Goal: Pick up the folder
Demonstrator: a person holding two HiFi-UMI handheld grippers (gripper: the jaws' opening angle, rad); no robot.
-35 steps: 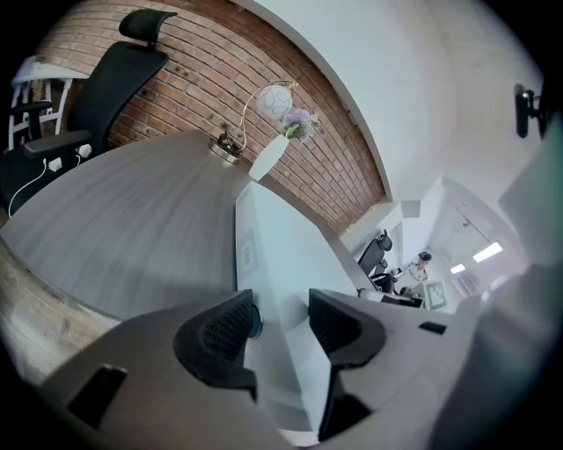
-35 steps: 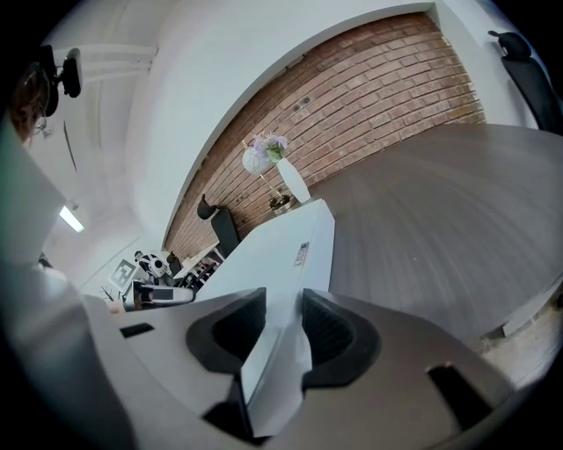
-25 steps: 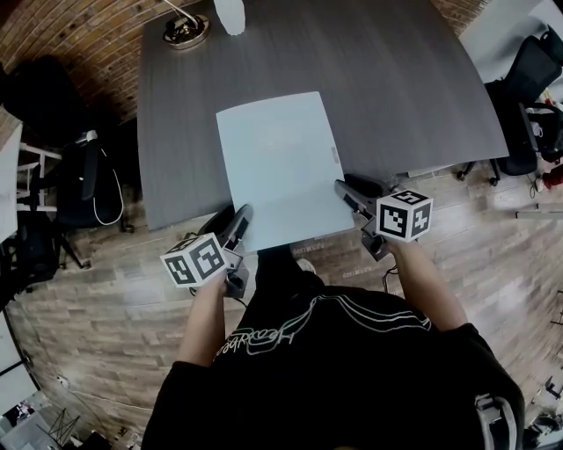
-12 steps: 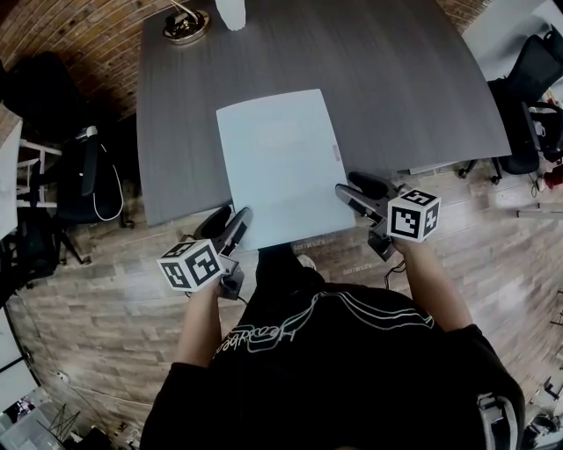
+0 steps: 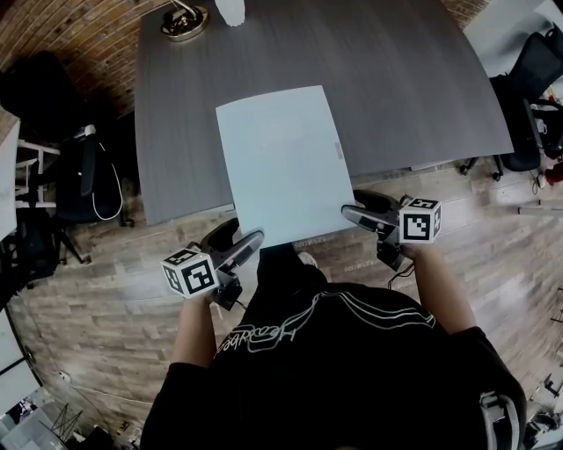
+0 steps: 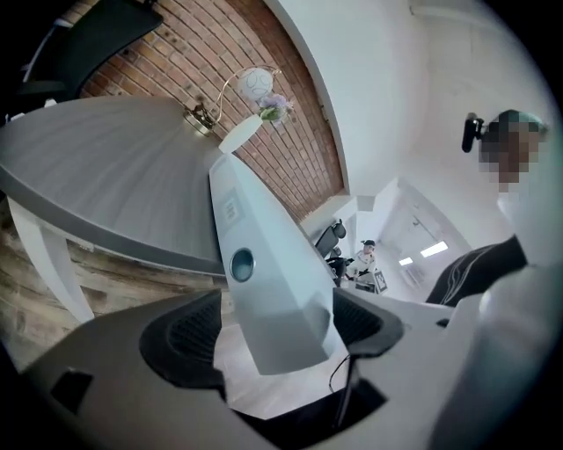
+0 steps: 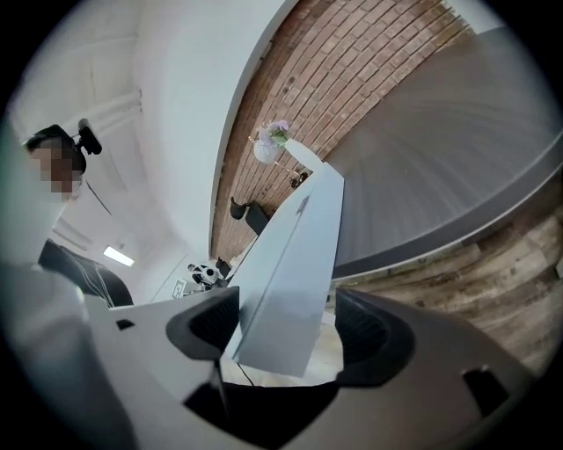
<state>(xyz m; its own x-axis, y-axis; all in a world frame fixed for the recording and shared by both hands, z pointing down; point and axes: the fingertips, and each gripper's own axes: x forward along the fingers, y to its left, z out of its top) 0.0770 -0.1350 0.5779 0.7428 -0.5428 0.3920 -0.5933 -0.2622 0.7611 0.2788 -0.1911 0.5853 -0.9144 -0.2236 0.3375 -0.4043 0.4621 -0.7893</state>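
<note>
Well, the folder point(image 5: 280, 163) lies flat on the grey surface point(image 5: 413, 79). Its near end sticks out past the edge toward 6 o'clock. It is a pale blue rectangle, smooth and plain, with a small tag on its 3 o'clock side. In the left gripper view its narrow side has a round hole in it. The surface is dark grey with fine lines like wood grain, and its edge is curved.

The left tongs point(image 5: 237, 239) sit at the folder's 7 o'clock corner. Their jaws have just been opening and now stand wide. The corner is between the bumpy black pads but is not squeezed. The right tongs point(image 5: 359, 205) sit at the 5 o'clock corner. Their jaws have just been opening too and stand wide, with that corner loose between them.

At 11 o'clock on the surface stands a shiny gold lamp point(image 5: 185, 21). The floor point(image 5: 97, 299) is wooden planks. A red brick wall point(image 5: 70, 35) curves at 10 o'clock, and a black chair point(image 5: 84, 180) stands at 9 o'clock.
</note>
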